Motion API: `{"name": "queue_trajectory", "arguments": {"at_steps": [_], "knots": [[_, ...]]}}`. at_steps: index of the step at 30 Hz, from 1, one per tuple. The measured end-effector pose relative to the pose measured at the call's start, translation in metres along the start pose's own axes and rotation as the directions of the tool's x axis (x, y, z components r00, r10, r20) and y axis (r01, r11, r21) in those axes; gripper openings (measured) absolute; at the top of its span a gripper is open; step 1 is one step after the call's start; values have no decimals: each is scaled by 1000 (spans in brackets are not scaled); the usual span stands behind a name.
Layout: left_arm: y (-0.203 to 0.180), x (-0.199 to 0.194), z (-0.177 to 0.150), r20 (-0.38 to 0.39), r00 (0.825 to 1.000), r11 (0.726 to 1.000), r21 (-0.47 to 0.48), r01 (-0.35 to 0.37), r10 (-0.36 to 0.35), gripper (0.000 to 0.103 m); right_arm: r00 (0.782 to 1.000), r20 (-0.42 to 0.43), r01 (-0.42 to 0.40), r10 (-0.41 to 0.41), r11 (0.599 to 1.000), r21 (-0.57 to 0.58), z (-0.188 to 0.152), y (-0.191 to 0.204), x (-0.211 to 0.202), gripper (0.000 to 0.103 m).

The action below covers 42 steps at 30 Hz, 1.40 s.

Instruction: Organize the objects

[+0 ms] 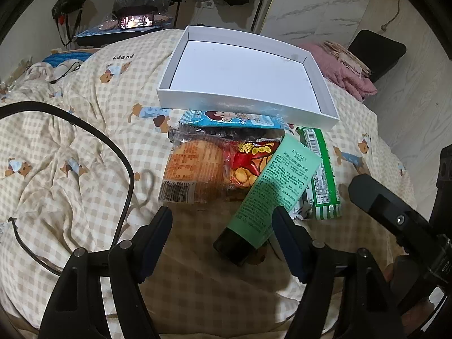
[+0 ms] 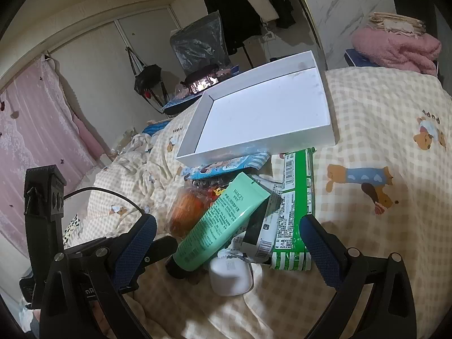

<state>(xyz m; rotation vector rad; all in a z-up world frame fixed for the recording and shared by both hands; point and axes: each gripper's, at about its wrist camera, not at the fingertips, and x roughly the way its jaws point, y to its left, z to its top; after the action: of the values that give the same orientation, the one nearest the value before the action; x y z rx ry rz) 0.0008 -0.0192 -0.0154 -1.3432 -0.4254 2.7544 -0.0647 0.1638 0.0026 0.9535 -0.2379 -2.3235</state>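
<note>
1. Both grippers hang over the cream checked bedspread with bear prints (image 1: pixel 84 147), jaws apart, neither clamped on anything.
2. Left gripper (image 1: pixel 223 217): its blue-padded fingers (image 1: pixel 158 234) stand wide. The black cap end of the mint-green plastic tube (image 1: pixel 271 186) lies between them, close by the right finger; whether they touch I cannot tell.
3. Right gripper (image 2: pixel 226 233): fingers spread wide, bracketing the tube's cap end and a small white rounded case (image 2: pixel 230 275), touching neither.
4. Beyond the tips lies a heap: a clear packet of orange round cake (image 1: pixel 192 166), a red snack bag (image 1: pixel 251 161), a green-and-white striped packet (image 1: pixel 322 175), a blue cartoon packet (image 1: pixel 234 118).
5. Farther on sits the shallow white cardboard tray (image 1: pixel 325 104), its near edge resting on the blue packet.
</note>
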Motion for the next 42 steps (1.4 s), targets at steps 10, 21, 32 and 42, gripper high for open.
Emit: {"name": "queue_trajectory", "arguments": {"at_steps": [10, 21, 32, 42], "knots": [[0, 1, -1, -6, 1000, 1000, -3, -1, 1, 77, 1000, -3, -2, 2, 1000, 1, 0, 0, 0, 102], [2, 1, -1, -5, 1000, 1000, -5, -1, 1, 77, 999, -39, 0, 0, 1000, -21, -2, 4, 4, 102], [4, -1, -1, -2, 1000, 1000, -6, 6, -6, 77, 999, -36, 19, -22, 995, -95, 1, 17, 2, 102], [7, -16, -1, 57, 998, 999, -32, -32, 33, 77, 996, -49, -77, 77, 997, 4, 0, -6, 2, 102]]}}
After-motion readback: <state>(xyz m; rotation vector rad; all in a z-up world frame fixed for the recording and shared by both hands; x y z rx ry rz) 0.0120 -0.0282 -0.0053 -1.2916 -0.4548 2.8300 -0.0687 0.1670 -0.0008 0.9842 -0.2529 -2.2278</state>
